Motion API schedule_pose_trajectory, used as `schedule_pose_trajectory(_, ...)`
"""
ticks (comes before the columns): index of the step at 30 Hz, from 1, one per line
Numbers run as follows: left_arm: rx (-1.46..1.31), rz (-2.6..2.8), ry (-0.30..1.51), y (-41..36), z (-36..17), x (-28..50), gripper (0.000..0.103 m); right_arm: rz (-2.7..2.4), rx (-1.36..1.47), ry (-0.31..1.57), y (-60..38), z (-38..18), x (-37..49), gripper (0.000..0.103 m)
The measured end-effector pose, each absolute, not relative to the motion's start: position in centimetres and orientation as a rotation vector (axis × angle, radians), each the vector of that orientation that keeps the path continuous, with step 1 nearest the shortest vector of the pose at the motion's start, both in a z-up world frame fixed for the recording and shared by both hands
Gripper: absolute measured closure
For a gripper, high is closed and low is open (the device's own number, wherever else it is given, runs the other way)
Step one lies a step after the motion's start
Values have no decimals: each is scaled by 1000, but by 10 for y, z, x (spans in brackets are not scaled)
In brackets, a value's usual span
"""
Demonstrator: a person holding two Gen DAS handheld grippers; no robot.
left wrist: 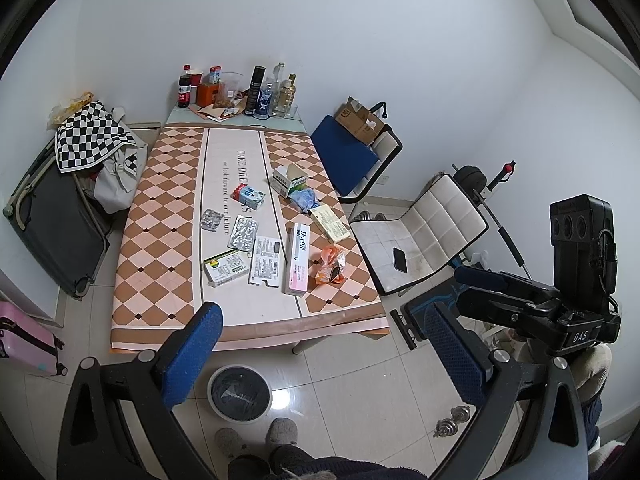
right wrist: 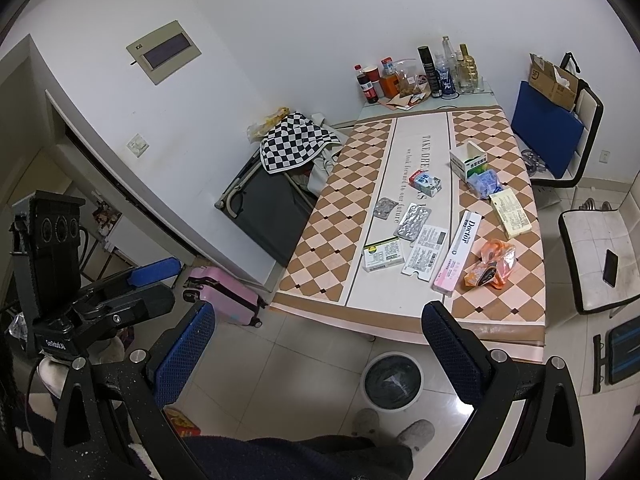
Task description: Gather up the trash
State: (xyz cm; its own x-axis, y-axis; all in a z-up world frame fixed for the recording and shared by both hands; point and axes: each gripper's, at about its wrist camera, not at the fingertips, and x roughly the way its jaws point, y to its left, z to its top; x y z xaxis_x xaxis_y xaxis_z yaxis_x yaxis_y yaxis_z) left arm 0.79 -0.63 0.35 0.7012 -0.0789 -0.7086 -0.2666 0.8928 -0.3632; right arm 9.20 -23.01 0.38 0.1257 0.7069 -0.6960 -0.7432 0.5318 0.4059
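Both tools hang spread and empty above the near edge of the bench [left wrist: 168, 184]: left tool [left wrist: 320, 356], right tool [right wrist: 320, 352]. Trash lies mid-bench: blister packs [left wrist: 243, 232], orange wrapper [left wrist: 332, 265]. Bin [left wrist: 240, 392] on floor below. Risk: flat foil slipping from pads; light wrapper missing bin.

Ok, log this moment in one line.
phase: before first pick | left gripper: open, empty | right gripper: open, empty | trash: on table | bin: on floor by table

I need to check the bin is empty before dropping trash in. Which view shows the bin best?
The right wrist view: the bin sits whole between the gripper fingers, its dark liner visible. In the left wrist view the bin also shows, partly cut off by a finger.
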Motion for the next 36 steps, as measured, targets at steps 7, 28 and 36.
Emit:
schedule_pose_trajectory(7, -469, 107, 794, -9, 5, 6, 0, 1056, -46, 986, -230, 4, 90, 0)
schedule_pose_trajectory(28, -312, 456, 1049, 37, -132, 102, 0, 555, 199, 1152, -240, -112, 177, 0)
schedule_pose_trajectory(36, -363, 553, 1274, 76, -245, 203, 1, 400, 231, 1327, -233, -245, 326, 6)
